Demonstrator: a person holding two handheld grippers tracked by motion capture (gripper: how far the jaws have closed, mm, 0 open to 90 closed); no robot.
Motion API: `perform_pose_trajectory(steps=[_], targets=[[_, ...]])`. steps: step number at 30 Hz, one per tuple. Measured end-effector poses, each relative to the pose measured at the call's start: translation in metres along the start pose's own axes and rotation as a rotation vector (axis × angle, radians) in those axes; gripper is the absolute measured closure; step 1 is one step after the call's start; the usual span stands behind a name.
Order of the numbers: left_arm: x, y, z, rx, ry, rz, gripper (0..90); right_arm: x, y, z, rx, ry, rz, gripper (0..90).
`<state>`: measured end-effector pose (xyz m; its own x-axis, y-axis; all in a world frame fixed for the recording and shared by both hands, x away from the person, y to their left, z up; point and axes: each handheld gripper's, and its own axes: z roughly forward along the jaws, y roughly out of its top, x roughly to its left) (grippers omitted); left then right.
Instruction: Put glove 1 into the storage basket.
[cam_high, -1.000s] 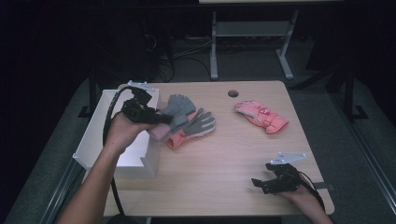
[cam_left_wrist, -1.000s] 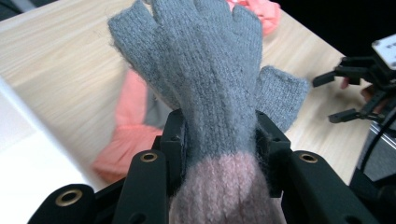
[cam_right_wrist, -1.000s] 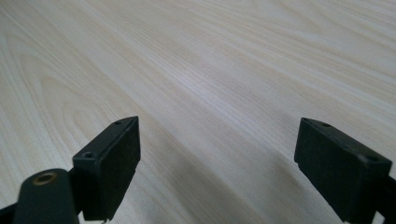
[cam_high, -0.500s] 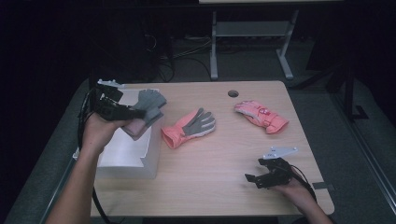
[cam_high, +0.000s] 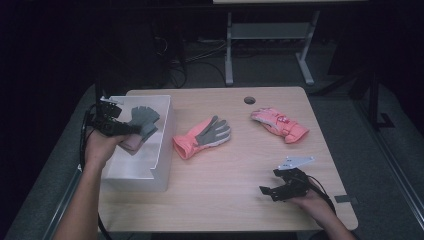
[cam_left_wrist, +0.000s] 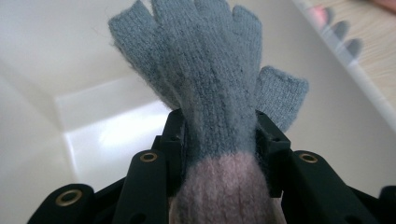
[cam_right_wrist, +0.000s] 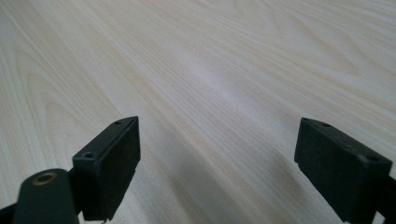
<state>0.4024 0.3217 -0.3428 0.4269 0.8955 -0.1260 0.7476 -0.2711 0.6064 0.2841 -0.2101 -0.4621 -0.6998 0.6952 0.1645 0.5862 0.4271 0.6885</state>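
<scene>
Gripping a grey knit glove (cam_left_wrist: 219, 79) at its pink cuff, the left gripper (cam_high: 116, 126) holds it over the white bin (cam_high: 159, 150) at the table's (cam_high: 225, 200) nine o'clock edge. At five o'clock, the right gripper (cam_high: 272, 191) rests on the wood, jaws spread wide and empty.

Both grippers are black. The left gripper (cam_left_wrist: 219, 140) has blocky jaws with brass-ringed screw holes behind them and a black cable trailing back. The right gripper (cam_right_wrist: 217, 172) has square black pads and carries a grey three-cornered plate on top.
</scene>
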Motion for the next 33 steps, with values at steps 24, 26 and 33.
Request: perform_pose_trajectory(steps=[24,26,33], targets=[[0.026,-0.030,0.063,0.182,0.099,-0.058,58.8,-0.002,-0.001,-0.001,0.001,-0.007,0.011,14.0],[0.026,-0.031,0.066,0.188,0.110,-0.063,57.2,-0.002,-0.002,-0.002,0.003,-0.009,0.012,14.0],[0.022,-0.032,0.071,0.195,0.142,-0.046,39.2,-0.002,-0.003,-0.002,-0.001,-0.009,0.010,14.0]])
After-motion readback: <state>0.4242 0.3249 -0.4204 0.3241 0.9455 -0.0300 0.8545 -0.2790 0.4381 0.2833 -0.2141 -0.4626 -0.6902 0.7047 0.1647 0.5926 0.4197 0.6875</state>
